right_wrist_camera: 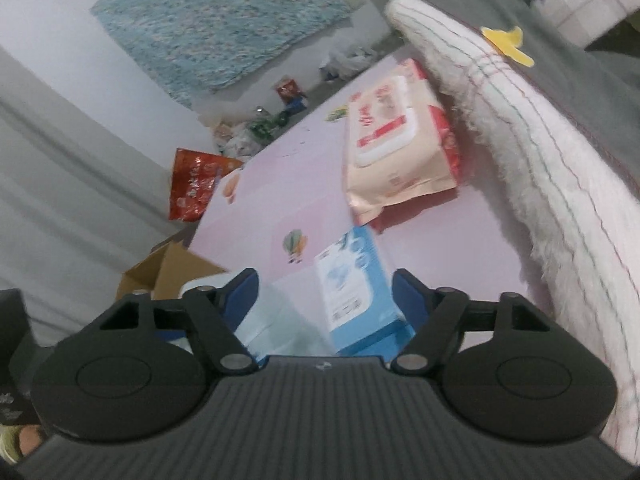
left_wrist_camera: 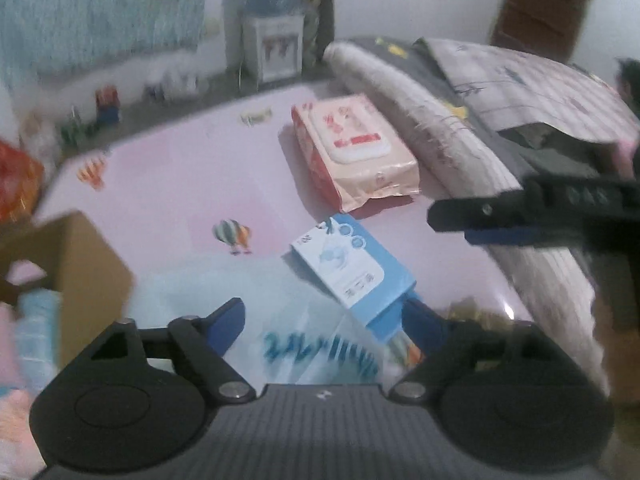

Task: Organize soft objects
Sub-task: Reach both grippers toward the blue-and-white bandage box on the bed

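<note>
A pale pink mat (left_wrist_camera: 172, 184) printed with small hot-air balloons carries everything. At its twelve o'clock lies a peach wet-wipes pack (left_wrist_camera: 354, 152), flat, lid up. Just beside it, toward six o'clock, sits a blue-and-white box (left_wrist_camera: 352, 268), resting partly on a clear plastic pack with teal lettering (left_wrist_camera: 316, 350). A rolled fleecy blanket (left_wrist_camera: 448, 128) runs along the three o'clock edge. A cardboard box (left_wrist_camera: 84, 264) stands at nine o'clock.

Glossy plastic wipes pack (left_wrist_camera: 354, 152); fluffy cloth blanket (right_wrist_camera: 532, 168).

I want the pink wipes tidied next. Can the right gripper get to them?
Probably yes. The right gripper is open, and only the blue box sits between it and the pink wipes pack; it could pass above.
</note>
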`<state>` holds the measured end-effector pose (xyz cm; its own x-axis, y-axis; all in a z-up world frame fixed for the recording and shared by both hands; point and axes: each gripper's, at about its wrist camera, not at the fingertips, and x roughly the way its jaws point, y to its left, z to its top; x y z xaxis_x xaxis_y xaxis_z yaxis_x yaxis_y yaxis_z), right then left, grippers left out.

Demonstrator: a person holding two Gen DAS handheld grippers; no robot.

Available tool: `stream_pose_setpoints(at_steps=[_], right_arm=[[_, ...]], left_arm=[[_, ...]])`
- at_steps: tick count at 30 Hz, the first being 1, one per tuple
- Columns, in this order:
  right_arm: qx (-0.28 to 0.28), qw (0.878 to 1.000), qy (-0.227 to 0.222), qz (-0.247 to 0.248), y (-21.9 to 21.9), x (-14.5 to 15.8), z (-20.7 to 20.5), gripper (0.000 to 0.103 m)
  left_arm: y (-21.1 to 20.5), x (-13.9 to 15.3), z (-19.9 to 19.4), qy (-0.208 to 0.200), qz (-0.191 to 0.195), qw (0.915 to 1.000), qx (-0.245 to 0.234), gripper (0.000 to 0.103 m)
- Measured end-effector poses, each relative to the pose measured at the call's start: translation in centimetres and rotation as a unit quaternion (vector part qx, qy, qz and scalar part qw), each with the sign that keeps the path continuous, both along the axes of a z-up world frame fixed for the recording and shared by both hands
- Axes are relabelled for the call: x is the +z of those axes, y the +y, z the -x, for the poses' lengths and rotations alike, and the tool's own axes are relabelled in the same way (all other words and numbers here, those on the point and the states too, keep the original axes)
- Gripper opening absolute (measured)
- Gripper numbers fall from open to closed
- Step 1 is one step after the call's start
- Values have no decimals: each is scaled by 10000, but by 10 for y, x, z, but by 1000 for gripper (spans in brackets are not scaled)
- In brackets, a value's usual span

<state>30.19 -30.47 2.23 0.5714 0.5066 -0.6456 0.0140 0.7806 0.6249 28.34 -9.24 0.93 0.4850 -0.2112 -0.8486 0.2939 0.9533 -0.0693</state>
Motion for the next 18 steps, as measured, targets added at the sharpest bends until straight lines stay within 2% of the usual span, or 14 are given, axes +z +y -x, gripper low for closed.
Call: stream_pose_setpoints(at_steps=[3,5,11,18], right_arm=[[-91,9997,227,-56,-9,-18,-15,60],[-92,9995,299,-36,-13,-29,-19,57],[38,9992,393,9,-14,-48,-25,50],[184,9991,384,-22,-11,-52,-30,49]], left_arm=[[-3,-24,-27,444,221,9982,325,72],[-6,-38,-39,603,248,9969,437,64],[-20,-58,-63,767,286,9949,585,59],[-25,-66,-85,1004,486,9891,966,58]])
